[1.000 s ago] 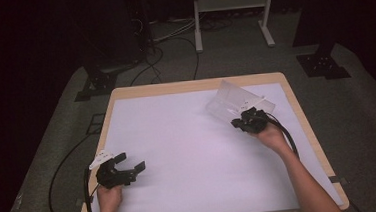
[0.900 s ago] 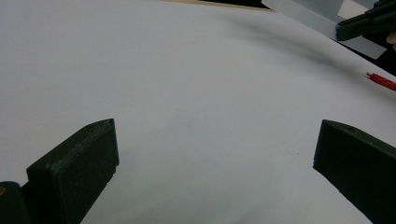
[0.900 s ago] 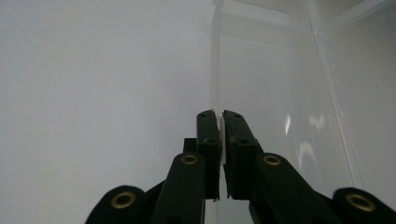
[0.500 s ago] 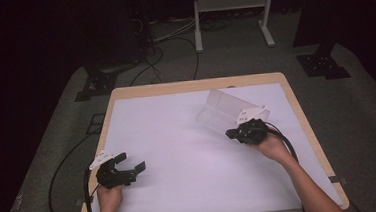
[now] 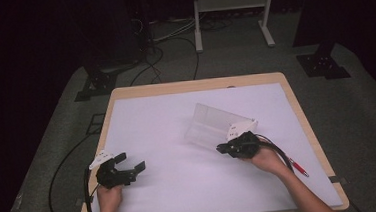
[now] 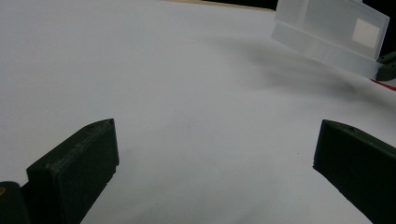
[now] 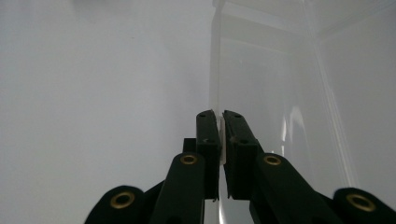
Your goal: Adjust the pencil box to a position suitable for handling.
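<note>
White-topped table (image 5: 177, 122), dark room, floor cables (image 5: 167, 52)

A clear plastic box (image 5: 216, 125), empty and lidless, hangs tilted above the white-covered desk (image 5: 167, 122), one wall pinched in the right gripper (image 5: 224, 148) at right of centre.

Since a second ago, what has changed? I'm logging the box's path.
The right gripper, shut on the clear plastic box's wall, has dragged it from the far right corner toward the person and table centre. The left gripper stayed open at near left; the red pen stayed put.
</note>
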Action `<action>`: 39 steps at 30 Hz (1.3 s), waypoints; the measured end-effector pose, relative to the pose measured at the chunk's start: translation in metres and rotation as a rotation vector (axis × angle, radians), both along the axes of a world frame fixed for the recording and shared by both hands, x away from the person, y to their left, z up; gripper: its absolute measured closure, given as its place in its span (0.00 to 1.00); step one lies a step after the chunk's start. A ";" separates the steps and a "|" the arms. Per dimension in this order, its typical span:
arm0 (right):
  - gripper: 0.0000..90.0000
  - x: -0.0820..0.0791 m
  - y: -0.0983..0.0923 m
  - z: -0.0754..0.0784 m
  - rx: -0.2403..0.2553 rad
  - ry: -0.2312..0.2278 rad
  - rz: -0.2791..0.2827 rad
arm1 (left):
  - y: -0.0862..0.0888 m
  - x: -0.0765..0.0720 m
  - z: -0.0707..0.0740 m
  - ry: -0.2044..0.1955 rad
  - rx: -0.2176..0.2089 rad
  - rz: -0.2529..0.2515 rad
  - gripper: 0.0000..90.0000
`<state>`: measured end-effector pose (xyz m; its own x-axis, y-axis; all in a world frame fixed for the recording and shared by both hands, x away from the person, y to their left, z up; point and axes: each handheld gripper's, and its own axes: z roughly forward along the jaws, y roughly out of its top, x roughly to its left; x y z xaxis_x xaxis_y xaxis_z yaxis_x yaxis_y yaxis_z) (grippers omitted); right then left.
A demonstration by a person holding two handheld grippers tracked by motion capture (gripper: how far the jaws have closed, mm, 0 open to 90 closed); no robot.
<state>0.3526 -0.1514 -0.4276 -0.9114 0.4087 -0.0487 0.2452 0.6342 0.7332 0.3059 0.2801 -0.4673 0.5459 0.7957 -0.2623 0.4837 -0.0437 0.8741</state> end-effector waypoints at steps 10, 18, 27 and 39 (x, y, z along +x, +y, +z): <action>0.95 -0.011 0.015 -0.011 -0.009 0.021 0.071 | 0.000 0.000 0.000 0.000 0.000 -0.002 0.00; 0.94 -0.018 0.024 -0.019 -0.013 0.047 0.110 | 0.000 0.000 0.000 -0.001 0.002 -0.003 0.00; 0.95 -0.024 0.028 -0.030 -0.019 0.086 0.121 | 0.000 0.000 0.000 -0.001 0.003 -0.003 0.00; 0.92 -0.022 0.029 -0.035 -0.009 0.151 0.121 | 0.000 0.000 0.000 0.002 0.000 -0.002 0.00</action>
